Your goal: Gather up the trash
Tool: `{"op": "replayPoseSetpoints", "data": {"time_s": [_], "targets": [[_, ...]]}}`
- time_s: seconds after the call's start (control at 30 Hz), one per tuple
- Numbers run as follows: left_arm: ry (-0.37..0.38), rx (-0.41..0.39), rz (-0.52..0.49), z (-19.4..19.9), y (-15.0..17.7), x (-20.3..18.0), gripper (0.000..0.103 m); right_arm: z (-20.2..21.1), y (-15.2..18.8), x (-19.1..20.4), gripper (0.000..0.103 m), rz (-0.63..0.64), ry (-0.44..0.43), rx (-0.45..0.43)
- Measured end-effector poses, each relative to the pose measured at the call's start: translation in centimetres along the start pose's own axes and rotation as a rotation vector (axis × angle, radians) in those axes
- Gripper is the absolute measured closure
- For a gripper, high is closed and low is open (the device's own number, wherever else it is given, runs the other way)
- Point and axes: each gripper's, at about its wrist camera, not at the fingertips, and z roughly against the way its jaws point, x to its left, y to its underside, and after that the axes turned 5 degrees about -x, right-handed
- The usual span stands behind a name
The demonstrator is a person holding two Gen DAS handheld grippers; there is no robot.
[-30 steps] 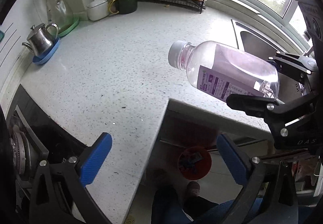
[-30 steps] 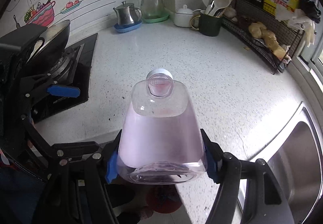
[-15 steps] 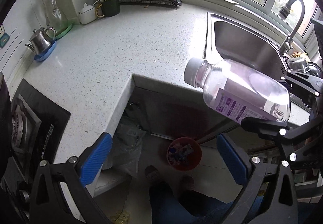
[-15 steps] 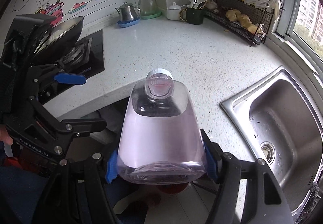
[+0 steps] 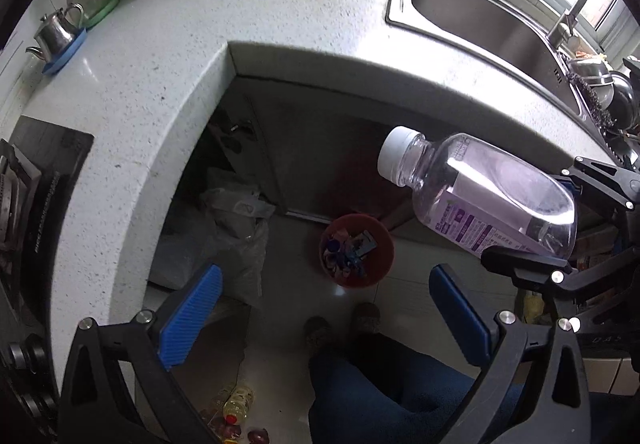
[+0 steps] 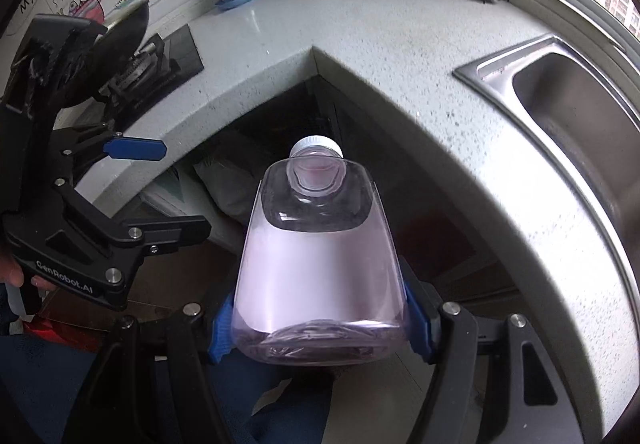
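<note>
My right gripper [image 6: 320, 324] is shut on a clear plastic bottle [image 6: 316, 256] with a white cap and a purple label, held by its base. In the left wrist view the bottle [image 5: 480, 196] hangs in the air off the counter edge, up and to the right of a red trash bin [image 5: 356, 250] on the floor that holds several wrappers. My left gripper [image 5: 324, 308] is open and empty, its blue pads [image 5: 192, 314] spread wide above the floor. It also shows at the left of the right wrist view [image 6: 136, 150].
A white speckled L-shaped counter [image 5: 200, 44] wraps around the floor gap. A steel sink [image 5: 480, 16] is at the right, a stove [image 6: 152, 64] at the left. A kettle [image 5: 58, 32], mug and wire rack stand at the back. A grey bag [image 5: 236, 228] and the person's feet [image 5: 340, 324] are near the bin.
Both grippers have pulled back from the counter and tilted down toward the floor. The bottle, still held, now hangs beyond the counter edge, and the red bin appears larger.
</note>
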Motion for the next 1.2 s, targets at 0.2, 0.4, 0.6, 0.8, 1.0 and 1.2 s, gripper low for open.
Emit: {"op": "replayPoseSetpoints", "data": {"time_s": [0.2, 0.4, 0.6, 0.8, 1.0, 1.2], "targets": [[0.027, 0.058, -0.032, -5.4, 1.6, 0.0, 0.000, -5.1, 3.1, -1.4, 0.037, -0.086, 0.008, 0.075], [0.022, 0.107, -0.033, -12.8, 3.2, 0.6, 0.000, -11.8, 5.9, -3.4, 0.037, -0.131, 0.028, 0.124], [0.029, 0.131, -0.026, -19.9, 5.0, 1.0, 0.000, -18.8, 8.3, -6.4, 0.037, -0.173, 0.060, 0.158], [0.000, 0.156, -0.096, -25.7, 6.7, 0.9, 0.000, -25.0, 9.9, -8.9, 0.037, -0.210, 0.076, 0.188], [0.001, 0.172, -0.103, -28.0, 7.8, 1.4, 0.000, -29.7, 10.8, -10.0, 0.019, -0.225, 0.058, 0.224], [-0.012, 0.178, -0.110, -28.1, 8.5, 1.7, 0.000, -29.3, 12.0, -9.8, 0.003, -0.272, 0.043, 0.193]]}}
